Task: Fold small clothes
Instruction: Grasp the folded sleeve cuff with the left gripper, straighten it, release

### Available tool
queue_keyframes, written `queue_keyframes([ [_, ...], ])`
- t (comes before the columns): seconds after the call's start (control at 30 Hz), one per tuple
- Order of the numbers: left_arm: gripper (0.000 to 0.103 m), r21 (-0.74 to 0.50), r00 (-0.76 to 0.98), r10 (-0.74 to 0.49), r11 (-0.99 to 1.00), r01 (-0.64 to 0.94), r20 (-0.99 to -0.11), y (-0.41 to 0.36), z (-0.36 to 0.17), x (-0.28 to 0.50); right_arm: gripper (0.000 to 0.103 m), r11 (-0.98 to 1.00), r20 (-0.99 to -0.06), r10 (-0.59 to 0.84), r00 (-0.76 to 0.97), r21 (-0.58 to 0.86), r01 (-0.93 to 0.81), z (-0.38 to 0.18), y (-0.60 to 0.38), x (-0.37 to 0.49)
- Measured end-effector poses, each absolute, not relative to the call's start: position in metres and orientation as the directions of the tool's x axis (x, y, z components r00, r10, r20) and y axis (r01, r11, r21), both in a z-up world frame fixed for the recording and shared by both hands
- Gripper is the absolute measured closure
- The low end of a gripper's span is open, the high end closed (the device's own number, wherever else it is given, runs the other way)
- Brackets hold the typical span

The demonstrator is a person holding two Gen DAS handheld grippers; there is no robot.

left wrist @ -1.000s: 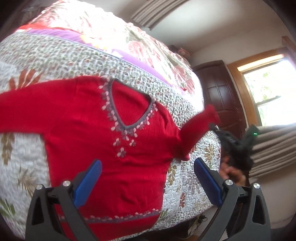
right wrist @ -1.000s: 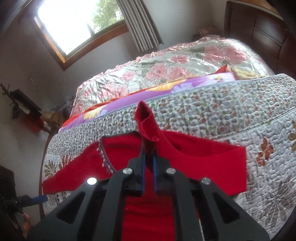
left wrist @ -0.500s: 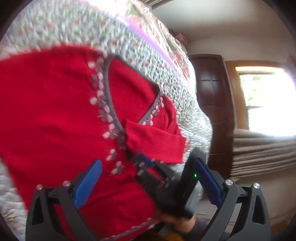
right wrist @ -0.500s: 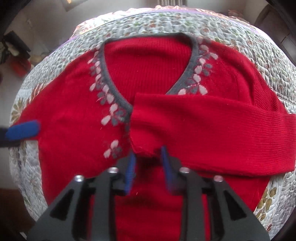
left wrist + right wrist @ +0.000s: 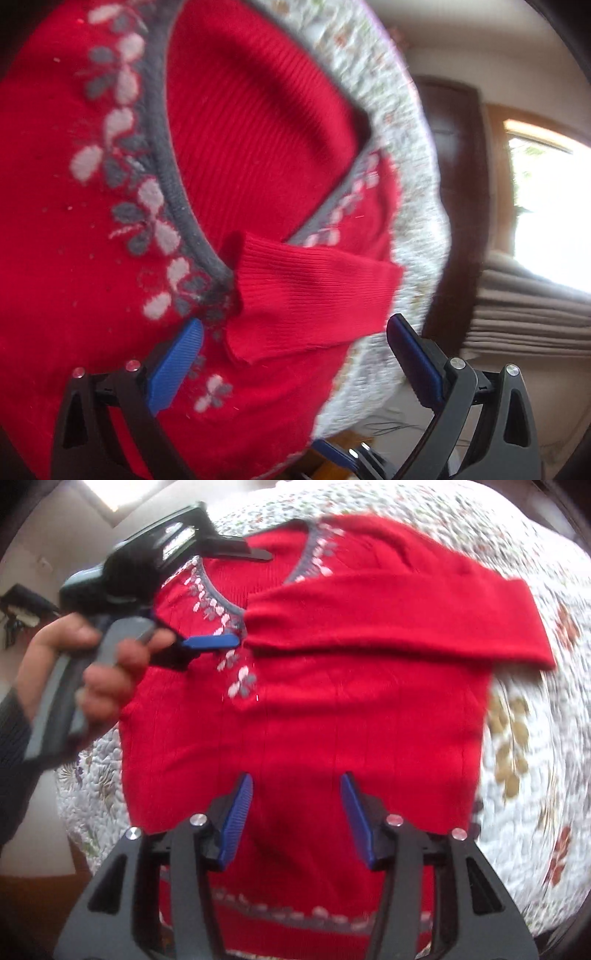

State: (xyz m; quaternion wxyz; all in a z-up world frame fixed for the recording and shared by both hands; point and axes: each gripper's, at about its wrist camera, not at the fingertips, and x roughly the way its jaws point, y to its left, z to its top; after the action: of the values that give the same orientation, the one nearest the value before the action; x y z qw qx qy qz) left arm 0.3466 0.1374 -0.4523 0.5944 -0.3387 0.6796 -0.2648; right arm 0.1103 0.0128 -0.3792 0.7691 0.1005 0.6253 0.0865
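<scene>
A quilted floral bedspread (image 5: 517,716) in white, rust and olive covers the bed. In the left wrist view, a dark wooden door (image 5: 454,177) stands far right, beside a bright wood-framed window (image 5: 546,206) with beige gathered curtains (image 5: 532,310) below it.

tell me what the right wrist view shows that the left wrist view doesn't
Only the right wrist view shows the hand holding the left gripper, the sweater's patterned hem, and the right gripper with jaws open above the sweater's lower half.

Only the left wrist view shows the window, the curtain and the dark door.

Both show the red sweater on the quilt, one sleeve folded across the chest, cuff at the neckline.
</scene>
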Motion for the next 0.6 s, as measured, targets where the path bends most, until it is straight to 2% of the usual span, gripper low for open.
queue_keyframes([
  [0.13, 0.004, -0.743, -0.068, -0.754, 0.657, -0.128, -0.654, 0.123, -0.446, 0.346, 0.052, 0.955, -0.937, 0.289, 0.196, 0.297, 0.009, -0.375, 0.014, 0.096],
  [0.2, 0.013, -0.724, -0.080, -0.731, 0.682, -0.103, -0.677, 0.115, -0.444, 0.347, 0.052, 0.947, -0.930, 0.312, 0.191, 0.321, 0.016, -0.372, 0.012, 0.090],
  [0.27, 0.038, -0.678, -0.114, -0.683, 0.730, -0.082, -0.722, 0.109, -0.448, 0.348, 0.052, 0.939, -0.923, 0.335, 0.189, 0.345, 0.018, -0.368, 0.014, 0.085],
  [0.3, 0.057, -0.658, -0.119, -0.661, 0.750, -0.070, -0.741, 0.104, -0.447, 0.347, 0.052, 0.937, -0.921, 0.340, 0.189, 0.348, 0.014, -0.365, 0.015, 0.083],
  [0.33, 0.069, -0.641, -0.125, -0.642, 0.766, -0.051, -0.757, 0.101, -0.447, 0.347, 0.052, 0.936, -0.920, 0.343, 0.189, 0.351, 0.011, -0.363, 0.015, 0.081],
  [0.37, 0.091, -0.615, -0.124, -0.615, 0.787, -0.037, -0.779, 0.100, -0.445, 0.347, 0.052, 0.934, -0.918, 0.349, 0.189, 0.357, 0.008, -0.362, 0.016, 0.079],
  [0.43, 0.097, -0.603, -0.116, -0.602, 0.797, -0.026, -0.790, 0.098, -0.441, 0.347, 0.052, 0.932, -0.917, 0.354, 0.186, 0.361, 0.006, -0.361, 0.019, 0.075],
  [0.6, 0.099, -0.590, -0.077, -0.585, 0.804, 0.077, -0.807, 0.090, -0.406, 0.349, 0.052, 0.930, -0.917, 0.360, 0.174, 0.368, 0.014, -0.361, 0.023, 0.069],
])
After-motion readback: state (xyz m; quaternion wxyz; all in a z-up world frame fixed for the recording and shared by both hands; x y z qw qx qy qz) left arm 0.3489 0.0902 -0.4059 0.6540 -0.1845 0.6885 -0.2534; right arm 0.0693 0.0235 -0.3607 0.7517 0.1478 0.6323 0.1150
